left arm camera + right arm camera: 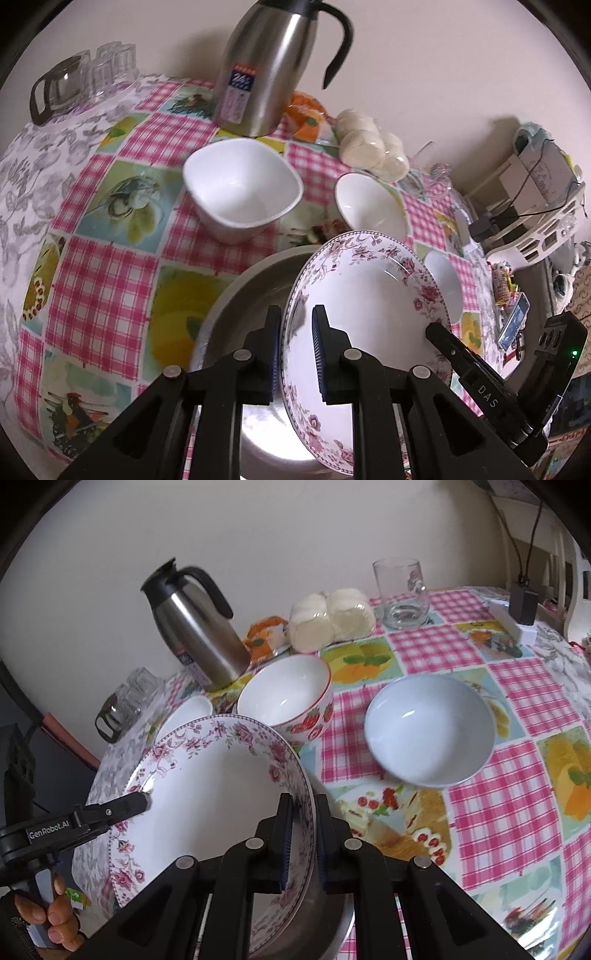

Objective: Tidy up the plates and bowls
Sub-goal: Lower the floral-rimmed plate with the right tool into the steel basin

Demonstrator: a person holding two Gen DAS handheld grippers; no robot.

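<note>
- Floral plate (pixel 369 295) being held tilted above the near edge of the table (pixel 110 277), just over a metal bowl (pixel 236 295) lying under it.
- Left gripper (pixel 297 354) clenching the plate's left rim, one pad (pixel 318 347) lying inside the rim, the other behind it.
- Right gripper (pixel 304 838) clenching the plate's right rim (pixel 308 812) likewise, fingers straddling the edge.
- Hand (pixel 55 919) gripping the left tool's handle, seen at the lower left of the right wrist view.
- Square white bowl (pixel 242 188) sitting farther back on the checked cloth, near the steel jug (pixel 269 70).
- Strawberry bowl (pixel 288 698) standing just beyond the plate, right of the square bowl.
- Plain white bowl (pixel 430 731) resting to the right, apart from the strawberry bowl.
- Glass mug (pixel 402 594) and wrapped buns (pixel 332 618) lying along the far edge by the wall.
- Glass carafe (pixel 61 90) and tumblers (pixel 110 66) standing at the far left corner.
- White rack (pixel 535 221) showing off the table to the right.
</note>
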